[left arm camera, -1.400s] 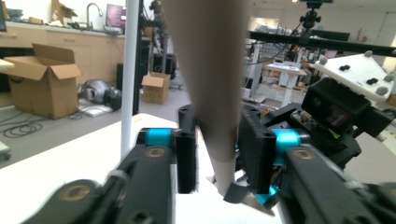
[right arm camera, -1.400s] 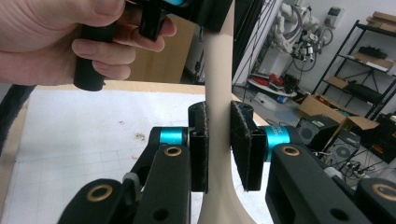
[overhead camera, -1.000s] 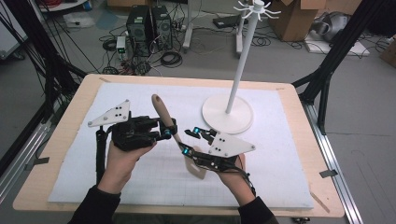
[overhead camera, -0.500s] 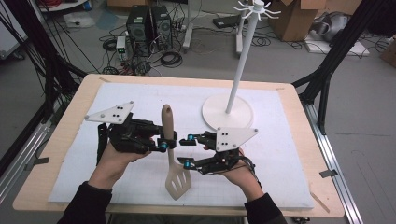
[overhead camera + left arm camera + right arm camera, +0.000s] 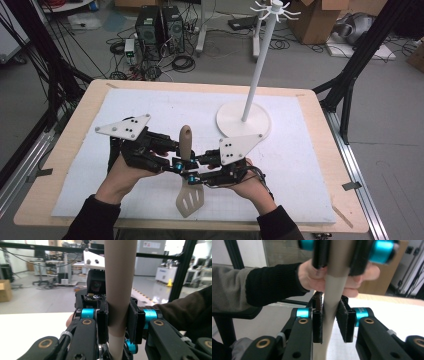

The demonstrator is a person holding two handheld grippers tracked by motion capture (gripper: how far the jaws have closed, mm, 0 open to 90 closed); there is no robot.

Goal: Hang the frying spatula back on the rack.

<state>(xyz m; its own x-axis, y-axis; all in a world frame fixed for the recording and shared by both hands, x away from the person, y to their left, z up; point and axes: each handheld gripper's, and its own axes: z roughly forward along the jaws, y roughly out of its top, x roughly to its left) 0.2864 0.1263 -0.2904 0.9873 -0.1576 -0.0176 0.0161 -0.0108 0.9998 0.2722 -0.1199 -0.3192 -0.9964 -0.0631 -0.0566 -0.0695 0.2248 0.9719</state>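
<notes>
A tan slotted spatula point(image 5: 186, 145) is held above the white mat, handle pointing away from me and blade point(image 5: 189, 200) toward the front edge. My left gripper point(image 5: 176, 162) is shut on the handle from the left. My right gripper point(image 5: 196, 176) meets it from the right, just below. In the left gripper view the pads point(image 5: 102, 322) squeeze the handle point(image 5: 120, 277), with the right gripper's body behind it. In the right gripper view the pads point(image 5: 317, 325) press the lower handle point(image 5: 329, 305), and the left gripper's jaws clamp it higher up.
A white hook stand has its round base point(image 5: 243, 120) at the back right of the mat and a tall pole point(image 5: 260, 55). The white mat point(image 5: 150, 105) covers a wooden table point(image 5: 65, 150). Black frame posts flank the table.
The spatula has swung from a tilt to lie handle-away, blade toward me. Both grippers have come nearer the front edge, and the right gripper has closed on the handle.
</notes>
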